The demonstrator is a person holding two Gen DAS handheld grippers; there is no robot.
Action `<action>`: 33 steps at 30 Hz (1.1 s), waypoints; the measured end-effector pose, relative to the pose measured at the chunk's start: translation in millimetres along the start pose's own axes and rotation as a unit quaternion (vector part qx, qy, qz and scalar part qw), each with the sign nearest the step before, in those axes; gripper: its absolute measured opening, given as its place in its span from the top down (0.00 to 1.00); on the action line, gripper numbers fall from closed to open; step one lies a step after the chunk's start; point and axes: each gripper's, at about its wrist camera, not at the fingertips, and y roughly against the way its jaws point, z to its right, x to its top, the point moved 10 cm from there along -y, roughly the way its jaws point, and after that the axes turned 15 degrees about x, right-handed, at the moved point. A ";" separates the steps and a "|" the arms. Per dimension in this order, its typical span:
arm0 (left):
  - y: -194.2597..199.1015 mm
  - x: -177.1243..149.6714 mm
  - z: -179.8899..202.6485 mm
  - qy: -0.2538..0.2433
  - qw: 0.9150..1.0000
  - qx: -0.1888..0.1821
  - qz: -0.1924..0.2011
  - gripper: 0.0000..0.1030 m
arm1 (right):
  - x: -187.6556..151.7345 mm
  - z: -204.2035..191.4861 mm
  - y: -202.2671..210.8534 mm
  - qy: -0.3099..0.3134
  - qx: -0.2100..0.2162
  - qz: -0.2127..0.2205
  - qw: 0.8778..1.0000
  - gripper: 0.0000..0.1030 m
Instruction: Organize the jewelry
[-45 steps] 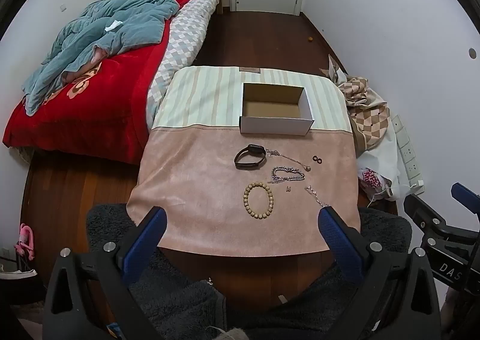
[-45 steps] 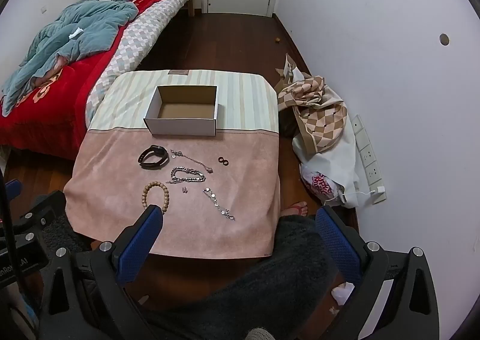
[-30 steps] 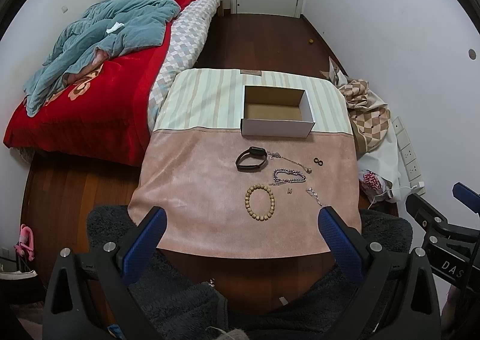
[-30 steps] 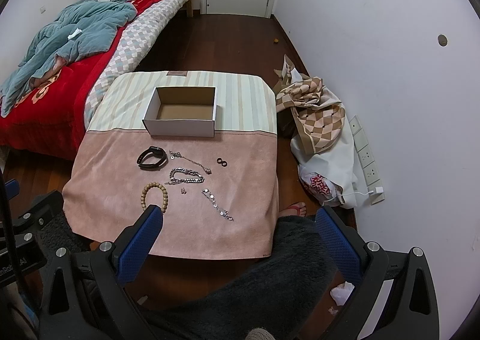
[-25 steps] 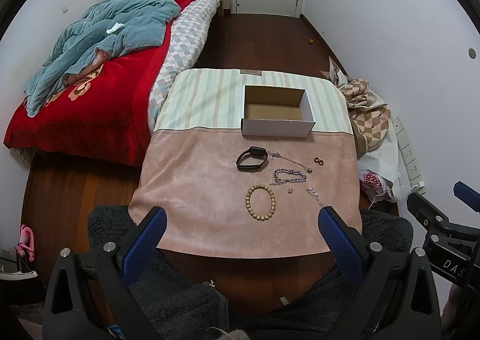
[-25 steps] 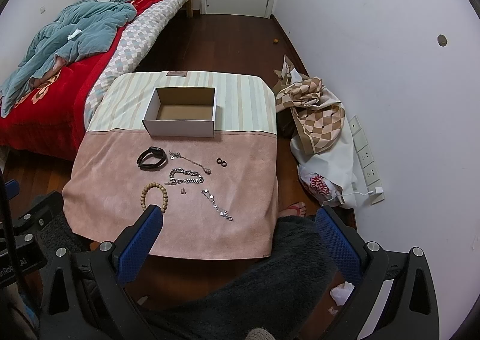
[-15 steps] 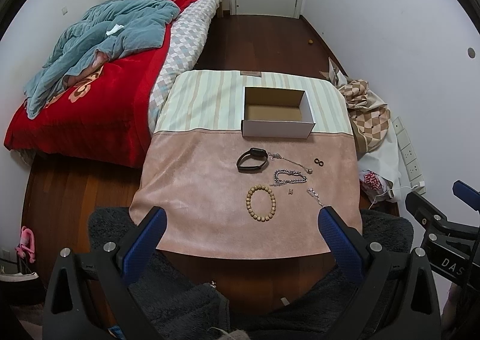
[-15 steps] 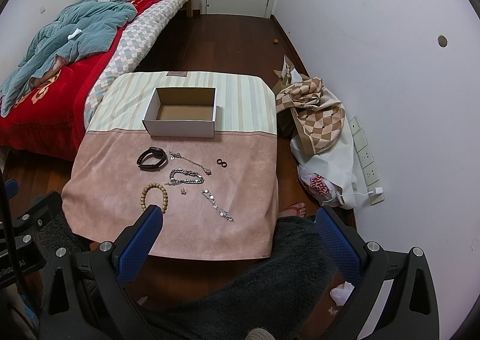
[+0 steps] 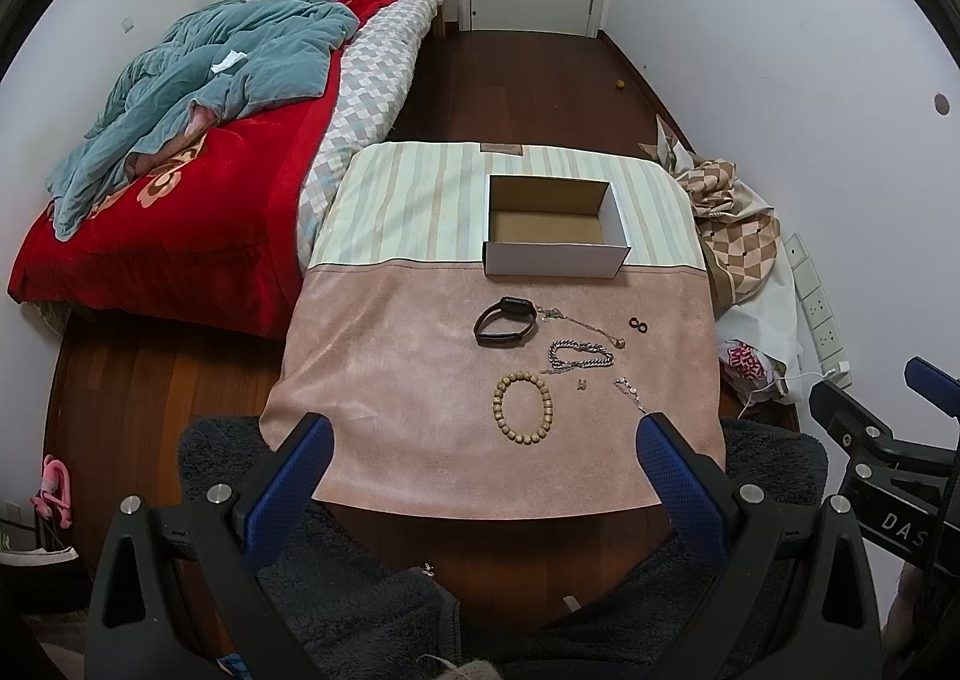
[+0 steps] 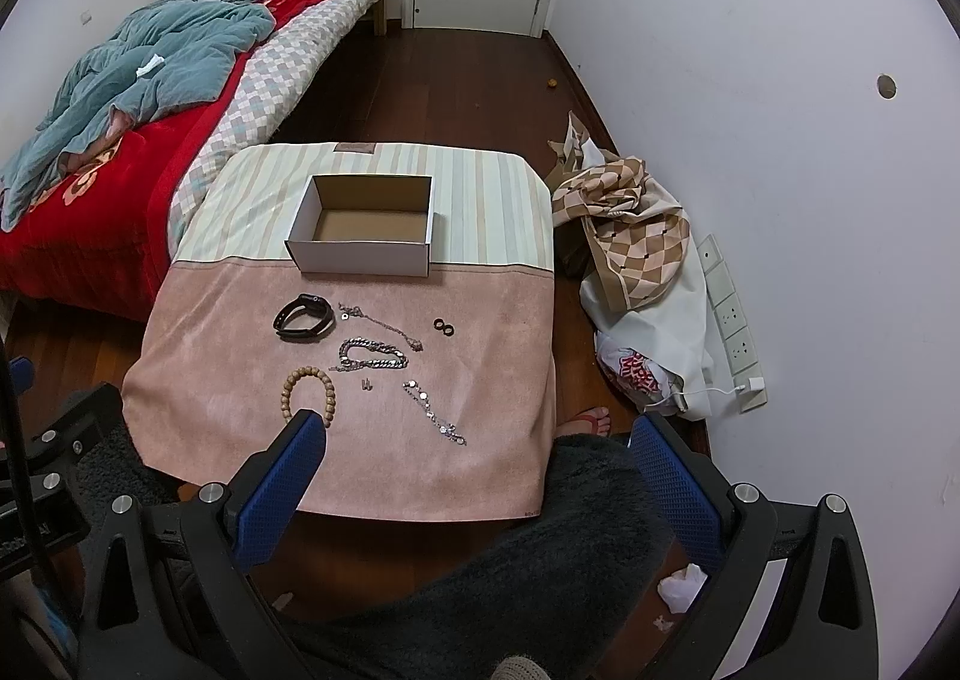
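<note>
An empty white cardboard box (image 9: 555,233) (image 10: 366,236) stands on the striped far half of the table. On the pink near half lie a black band (image 9: 505,314) (image 10: 303,317), a wooden bead bracelet (image 9: 522,407) (image 10: 307,387), a thick silver chain (image 9: 581,355) (image 10: 372,355), a thin chain (image 9: 579,320) (image 10: 384,325), a beaded chain (image 10: 435,413), two black rings (image 9: 638,325) (image 10: 443,326) and a small earring (image 10: 366,383). My left gripper (image 9: 480,440) and right gripper (image 10: 477,440) are open and empty, held high in front of the table's near edge.
A bed with a red cover and teal blanket (image 9: 180,140) is at the left. A checkered cloth and bags (image 10: 636,260) lie on the floor to the right by the wall. A dark fuzzy garment (image 10: 540,560) is below the grippers.
Both views have drifted only slightly. Nothing on the table has moved and both grippers stay open.
</note>
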 end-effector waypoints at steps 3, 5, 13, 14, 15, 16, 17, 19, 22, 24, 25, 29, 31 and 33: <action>3.3 4.9 -1.1 -0.002 1.000 0.001 -0.001 0.00 | 1.0 1.1 0.6 0.000 0.000 0.000 1.000 0.00; 3.5 4.4 -0.4 -0.003 1.000 0.001 0.000 0.00 | 2.7 3.1 2.3 0.001 -0.001 0.000 1.000 0.00; 4.5 7.1 -1.4 -0.003 1.000 0.001 0.001 0.00 | 2.3 3.3 2.4 0.001 0.000 0.002 1.000 0.00; 4.5 7.8 -1.8 -0.003 1.000 0.001 0.001 0.00 | 1.9 4.0 2.2 0.001 -0.001 0.002 1.000 0.00; 4.8 7.8 -1.4 -0.003 1.000 0.001 0.001 0.00 | 1.4 4.5 1.9 0.001 -0.002 0.001 1.000 0.00; 4.7 7.0 -1.3 -0.004 1.000 0.001 0.001 0.00 | 0.7 5.1 1.8 0.001 -0.001 0.001 1.000 0.00; 4.7 7.6 -1.8 -0.005 1.000 0.001 0.001 0.00 | 7.8 2.8 3.8 0.002 -0.002 0.000 1.000 0.00; 4.6 7.2 -1.6 -0.003 1.000 0.001 0.001 0.00 | 9.2 3.2 4.4 0.002 -0.002 0.000 1.000 0.00; 4.7 8.0 -2.1 -0.003 1.000 0.000 0.001 0.00 | 8.8 3.2 4.4 0.002 -0.002 0.001 1.000 0.00; 3.9 6.2 -1.1 -0.004 1.000 0.001 0.001 0.00 | 8.1 2.4 4.0 0.002 -0.002 0.000 1.000 0.00; 3.9 7.3 -1.8 -0.003 1.000 0.001 0.000 0.00 | 8.3 3.0 4.2 0.002 -0.003 0.001 1.000 0.00; 2.7 5.2 -1.1 -0.004 1.000 0.002 0.002 0.00 | 8.8 3.9 4.6 0.002 -0.002 0.000 1.000 0.00; 2.9 4.8 -1.0 -0.004 1.000 0.002 0.001 0.00 | 9.2 4.7 4.9 0.002 -0.002 0.000 1.000 0.00; 2.7 2.7 -1.0 -0.004 1.000 0.001 0.001 0.00 | 8.8 4.2 4.6 0.002 -0.003 0.000 1.000 0.00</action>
